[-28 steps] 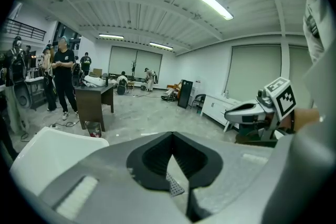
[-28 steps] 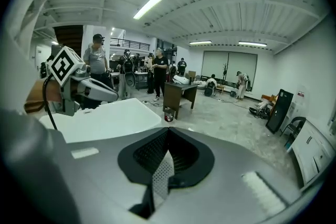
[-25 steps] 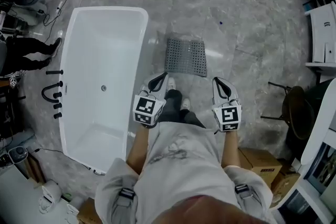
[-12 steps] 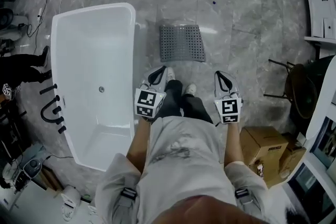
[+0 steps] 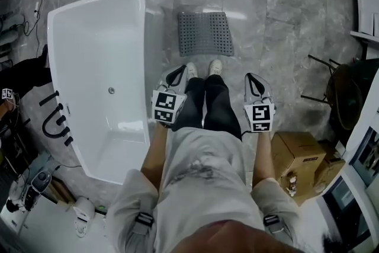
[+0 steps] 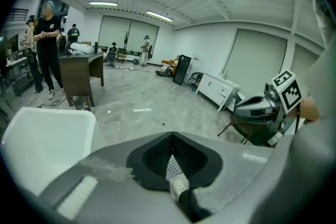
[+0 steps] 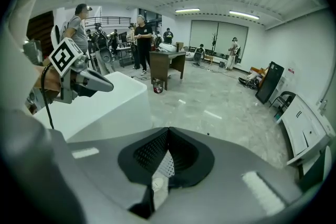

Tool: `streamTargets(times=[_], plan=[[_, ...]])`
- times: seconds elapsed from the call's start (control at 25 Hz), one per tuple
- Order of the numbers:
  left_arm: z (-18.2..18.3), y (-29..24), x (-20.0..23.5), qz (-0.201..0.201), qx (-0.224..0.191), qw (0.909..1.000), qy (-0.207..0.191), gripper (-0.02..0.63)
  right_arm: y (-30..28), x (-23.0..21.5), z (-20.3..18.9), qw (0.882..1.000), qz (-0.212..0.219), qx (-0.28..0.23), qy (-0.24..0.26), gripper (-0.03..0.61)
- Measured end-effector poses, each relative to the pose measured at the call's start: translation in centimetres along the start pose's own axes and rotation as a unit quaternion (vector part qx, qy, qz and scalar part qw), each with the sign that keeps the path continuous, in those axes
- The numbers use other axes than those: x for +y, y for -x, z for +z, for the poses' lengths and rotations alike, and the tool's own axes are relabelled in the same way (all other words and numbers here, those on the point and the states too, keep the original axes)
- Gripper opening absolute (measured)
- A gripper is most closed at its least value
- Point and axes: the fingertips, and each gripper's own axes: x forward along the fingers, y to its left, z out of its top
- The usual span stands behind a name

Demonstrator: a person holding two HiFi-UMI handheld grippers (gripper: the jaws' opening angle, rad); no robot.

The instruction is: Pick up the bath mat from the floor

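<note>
Grey marble floor (image 5: 284, 38) lies open beyond the bath mat and to its right, while a white bathtub (image 5: 141, 56) walls off the left side and a dark chair (image 5: 337, 98) and cardboard box (image 5: 299, 151) crowd the right edge. Flat on the floor near the tub's outer wall, the grey perforated bath mat (image 5: 205, 33) sits just ahead of the person's shoes (image 5: 190, 70), in front of and between the left tool (image 5: 177, 74) and right tool (image 5: 253, 81), apart from both. Each tool's jaws are pressed together on nothing, and the tub's basin shows only its drain (image 5: 111, 90).
</note>
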Motion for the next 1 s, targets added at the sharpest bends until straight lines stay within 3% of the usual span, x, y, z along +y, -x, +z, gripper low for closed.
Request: streamTargets(times=[0.56, 1.0], plan=[[-6.7, -6.0, 2.0, 0.051, 0.032, 0.9967, 0.054, 0.002, -8.6, -1.2, -6.0, 0.998, 0.051, 0.033, 0.011, 0.002], [-13.3, -10.1, 2.1, 0.041, 0.063, 0.9942, 0.076, 0.002, -13.5, -0.7, -12.0, 0.996, 0.071, 0.052, 0.008, 0.002]])
